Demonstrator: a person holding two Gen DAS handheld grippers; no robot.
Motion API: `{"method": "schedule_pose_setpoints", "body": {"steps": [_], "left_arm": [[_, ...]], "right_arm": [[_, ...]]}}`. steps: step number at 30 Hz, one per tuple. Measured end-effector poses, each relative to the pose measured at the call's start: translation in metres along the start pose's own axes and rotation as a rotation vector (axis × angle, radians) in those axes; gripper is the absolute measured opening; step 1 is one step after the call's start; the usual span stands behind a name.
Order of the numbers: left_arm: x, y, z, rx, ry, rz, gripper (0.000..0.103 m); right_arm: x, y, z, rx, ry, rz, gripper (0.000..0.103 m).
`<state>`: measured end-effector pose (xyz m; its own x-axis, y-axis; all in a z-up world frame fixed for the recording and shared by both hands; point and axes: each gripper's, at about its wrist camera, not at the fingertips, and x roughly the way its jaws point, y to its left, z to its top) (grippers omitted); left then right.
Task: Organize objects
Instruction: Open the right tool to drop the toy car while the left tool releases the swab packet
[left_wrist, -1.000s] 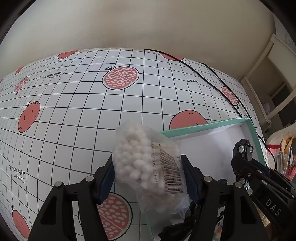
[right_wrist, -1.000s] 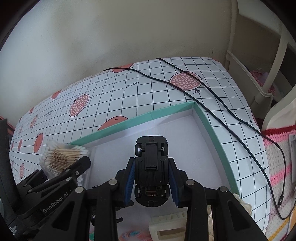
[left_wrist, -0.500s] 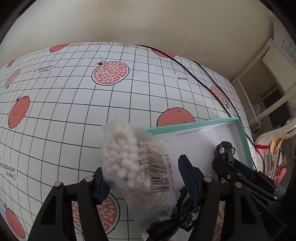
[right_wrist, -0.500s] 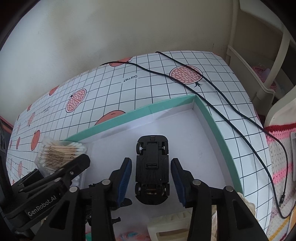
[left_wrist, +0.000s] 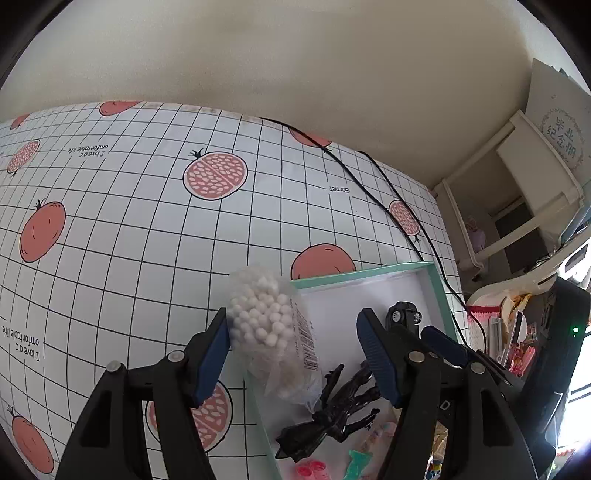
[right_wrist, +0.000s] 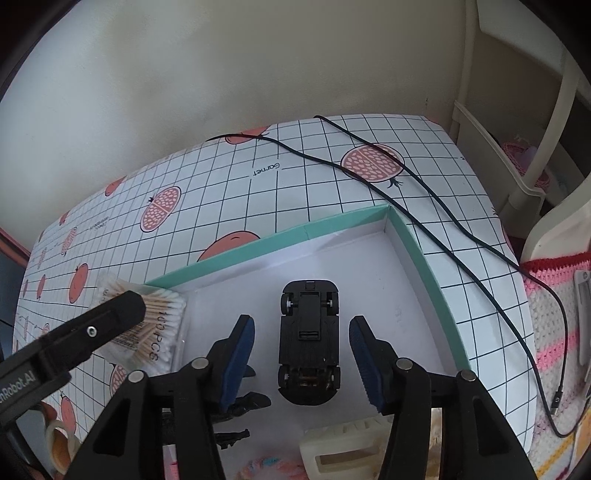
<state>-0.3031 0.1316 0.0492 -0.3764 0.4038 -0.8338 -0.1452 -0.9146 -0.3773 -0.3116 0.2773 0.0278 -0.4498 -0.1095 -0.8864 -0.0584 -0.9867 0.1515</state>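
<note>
A white oilcloth (left_wrist: 147, 236) with a black grid and pomegranate prints is covering the table, and a plain cream wall (left_wrist: 295, 66) is rising behind it. A black cable (right_wrist: 424, 192) is trailing across the cloth toward a pink-striped crocheted cover (right_wrist: 554, 354) at the right. A shallow box with a teal rim (right_wrist: 417, 251) and white floor is sitting on the cloth near the right edge.

The right wrist view is showing what the left one mostly hides: a black toy car (right_wrist: 309, 341) is lying upside down on the box floor, wheels up, and a cream plastic piece (right_wrist: 343, 448) is lying nearer the camera. The bag's cotton swabs are appearing here side-on, with wooden sticks and a "100 PCS" print. The left wrist view alone is showing a glossy black branched figure (left_wrist: 332, 410) inside the box, small pink and teal bits below it, and white shelving (left_wrist: 517, 206) beside the table.

The left gripper (left_wrist: 295, 354) is pointing along the box's left rim with its jaws spread; the bag of cotton swabs (left_wrist: 271, 332) is leaning against its left pad (left_wrist: 212, 354) over the box's corner, while the right pad is standing clear of it, so nothing is clamped. The right gripper (right_wrist: 303, 363) is reaching into the box, its blue pads parted on either side of the car without touching it
</note>
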Motion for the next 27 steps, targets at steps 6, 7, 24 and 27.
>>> {"method": "schedule_pose_setpoints", "body": {"steps": [6, 7, 24, 27], "left_arm": [[0.004, -0.016, -0.003, 0.046, 0.017, -0.035, 0.069], [0.006, -0.017, -0.004, 0.044, 0.024, -0.049, 0.069], [0.003, -0.033, -0.006, 0.029, 0.046, -0.176, 0.069], [0.001, -0.038, -0.007, 0.031, 0.045, -0.187, 0.069]], "right_arm": [[-0.003, -0.001, 0.001, 0.003, -0.006, 0.001, 0.057], [-0.004, -0.002, 0.001, 0.006, -0.009, 0.002, 0.057], [-0.017, -0.017, 0.003, 0.031, -0.028, -0.027, 0.057], [-0.02, -0.021, 0.004, 0.039, -0.03, -0.025, 0.057]]}}
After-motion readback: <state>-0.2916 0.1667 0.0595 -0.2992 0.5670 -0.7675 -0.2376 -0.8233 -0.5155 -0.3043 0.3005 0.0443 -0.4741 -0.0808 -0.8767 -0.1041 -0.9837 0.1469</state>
